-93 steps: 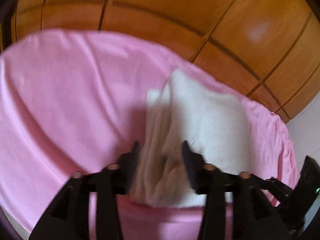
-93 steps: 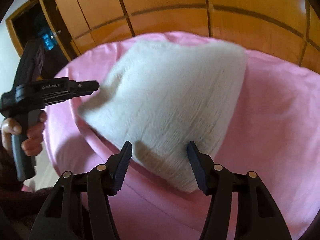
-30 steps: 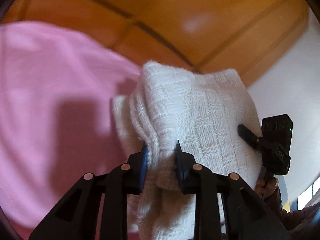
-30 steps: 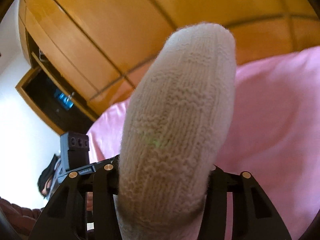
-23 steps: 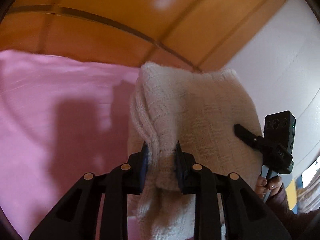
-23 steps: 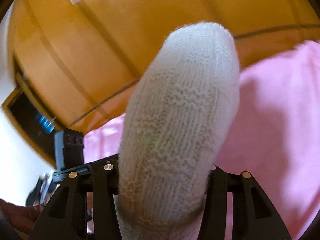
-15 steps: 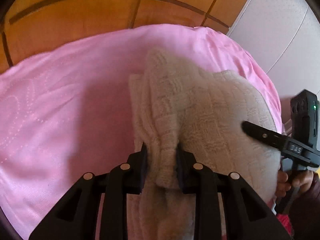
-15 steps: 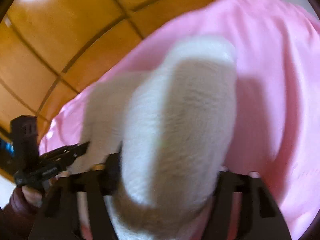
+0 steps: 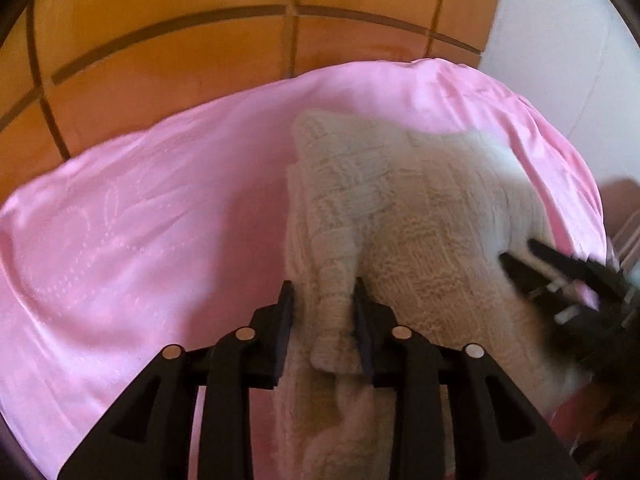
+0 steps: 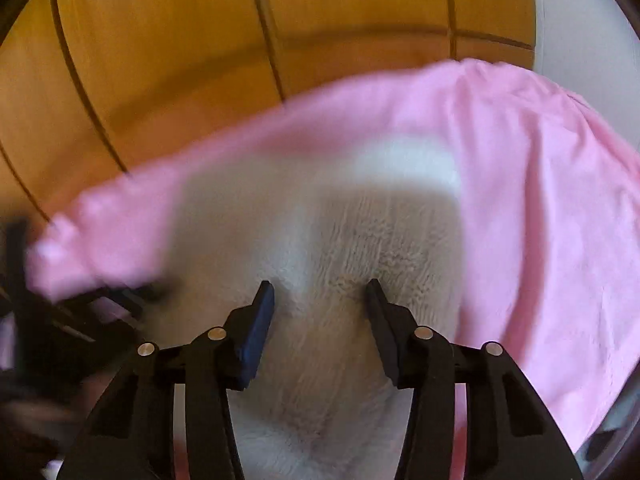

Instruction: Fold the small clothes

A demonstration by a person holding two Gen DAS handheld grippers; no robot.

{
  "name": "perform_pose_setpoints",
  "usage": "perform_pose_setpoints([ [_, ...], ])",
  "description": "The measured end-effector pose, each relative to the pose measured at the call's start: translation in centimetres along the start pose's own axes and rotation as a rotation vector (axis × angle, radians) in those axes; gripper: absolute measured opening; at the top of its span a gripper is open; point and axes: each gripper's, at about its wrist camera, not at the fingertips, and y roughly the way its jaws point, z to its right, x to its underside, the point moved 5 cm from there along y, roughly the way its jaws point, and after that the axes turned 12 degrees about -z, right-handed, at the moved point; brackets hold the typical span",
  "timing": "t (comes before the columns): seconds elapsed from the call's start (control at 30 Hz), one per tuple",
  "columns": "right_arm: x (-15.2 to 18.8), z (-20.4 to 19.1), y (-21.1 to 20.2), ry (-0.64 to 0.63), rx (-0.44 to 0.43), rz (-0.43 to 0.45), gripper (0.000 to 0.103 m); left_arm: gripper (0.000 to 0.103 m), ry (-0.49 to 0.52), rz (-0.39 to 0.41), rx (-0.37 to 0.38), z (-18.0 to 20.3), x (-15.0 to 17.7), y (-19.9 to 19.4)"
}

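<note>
Gripping a fold of the white knit sweater (image 9: 420,216) on the pink sheet (image 9: 140,220), my left gripper (image 9: 324,292) has just been easing wider, though its fingers (image 9: 286,312) touch the wool; my right gripper (image 10: 320,292) has just been closing, fingers (image 10: 262,312) loose astride the sweater.

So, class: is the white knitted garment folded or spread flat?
Folded: the knitted garment shows stacked layers along its left edge on the pink sheet.

Soft warm daylight, fisheye bending at dark rims; right wrist view heavily motion-blurred, left mostly sharp.

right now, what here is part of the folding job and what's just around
Part of the job:
- white knitted garment
- left tool, a fold of the knit between its jaws
- right tool, over the knit

Just around:
- pink sheet
- wooden cupboard doors
- white wall
</note>
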Motion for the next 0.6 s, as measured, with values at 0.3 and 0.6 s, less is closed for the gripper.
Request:
perform_pose_setpoints([
  [0.3,0.1,-0.3,-3.1,-0.009,0.051,0.057,0.048,0.04,-0.043,0.075,-0.017,-0.5,1.1,-3.6],
  [0.6,3.3,-2.1,-6.2,0.012,0.008,0.025,0.049,0.052,-0.053,0.136,-0.061,-0.6,3.1,-6.7],
])
